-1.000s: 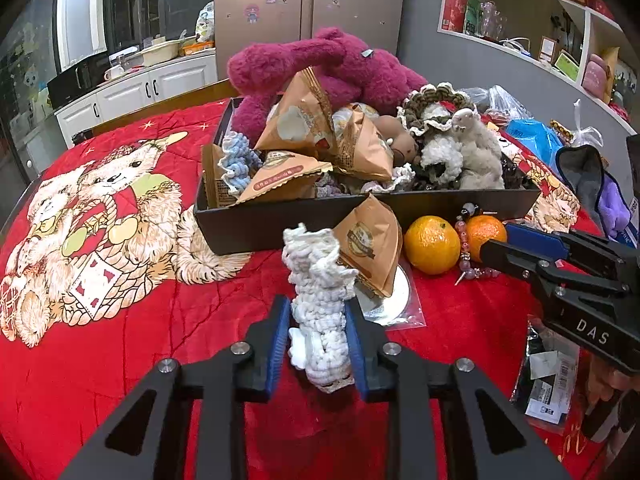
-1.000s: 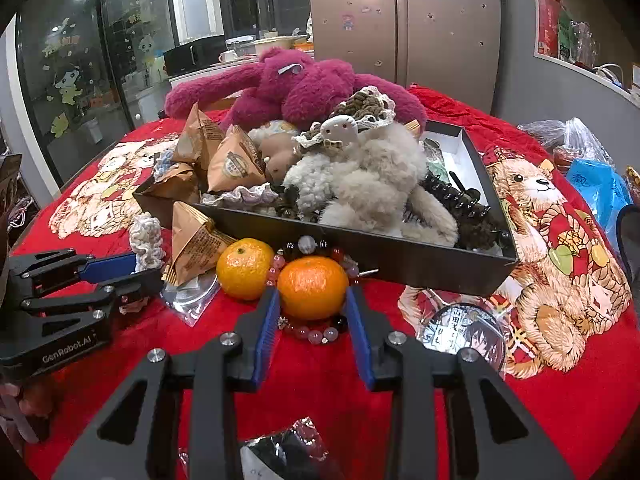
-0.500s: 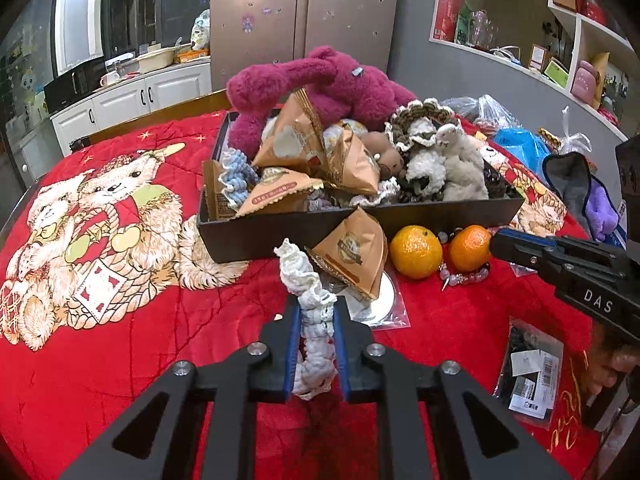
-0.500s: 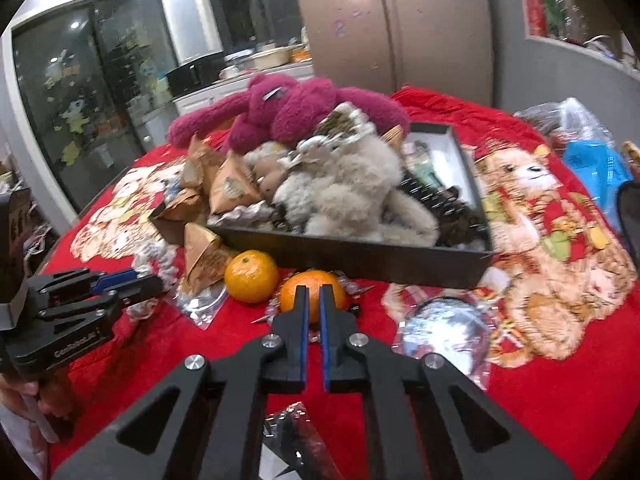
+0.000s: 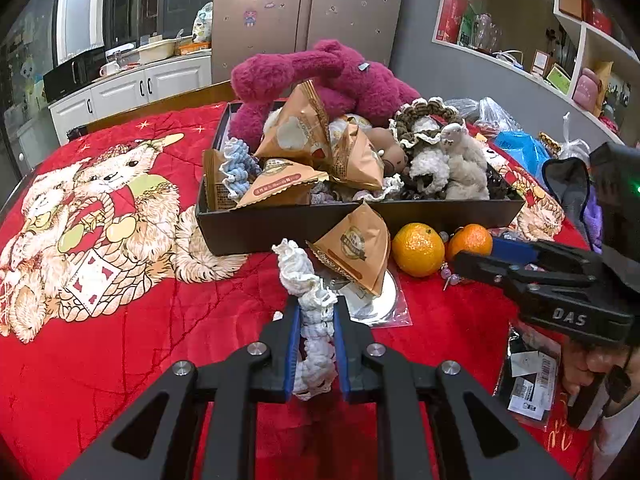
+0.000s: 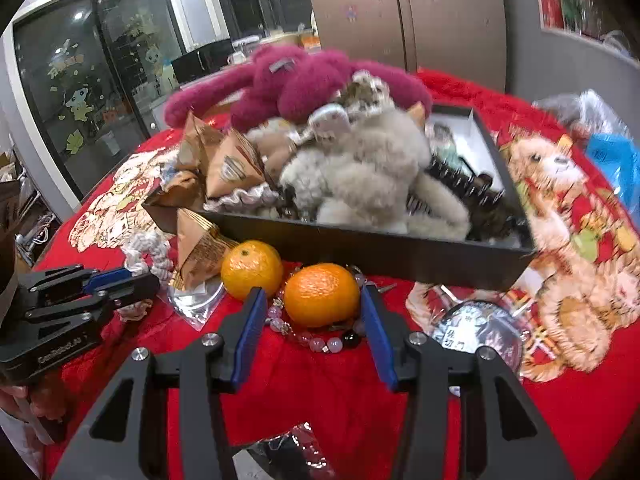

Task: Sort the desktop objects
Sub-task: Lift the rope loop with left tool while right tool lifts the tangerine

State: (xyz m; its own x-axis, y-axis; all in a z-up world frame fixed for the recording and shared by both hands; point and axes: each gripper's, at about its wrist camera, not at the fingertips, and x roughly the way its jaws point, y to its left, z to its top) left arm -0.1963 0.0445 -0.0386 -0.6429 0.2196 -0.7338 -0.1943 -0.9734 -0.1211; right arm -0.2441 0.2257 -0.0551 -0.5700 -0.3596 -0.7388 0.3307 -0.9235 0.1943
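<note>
The left gripper [image 5: 315,344] is clenched on a white crocheted scrunchie [image 5: 308,296], a ruffled, knobbly band of yarn pinched between the blue pads so that its top stands up above the fingers. It sits in front of the black tray [image 5: 280,228], a shallow rectangular box with straight matte walls, over the red plush tablecloth [image 5: 140,340] printed with teddy bears.

The tray is heaped: a shaggy magenta plush toy [image 5: 340,76] drapes over its far side, glossy tan pyramid-shaped snack packets [image 5: 296,132] fill its left part, and a curly cream plush toy [image 6: 372,172] lies in its right part. One more snack packet [image 5: 356,248] leans against the tray's near wall, resting on a clear plastic bag with a silvery disc [image 5: 376,300].

The right gripper [image 6: 314,316] is released, its jaws spread wide on either side of a round, dimpled orange [image 6: 322,294] just in front of the tray. That orange rests on a bracelet of pale and dark glassy beads [image 6: 324,344]. A second orange [image 6: 252,268] sits just beside it, nearer the snack packet.
</note>
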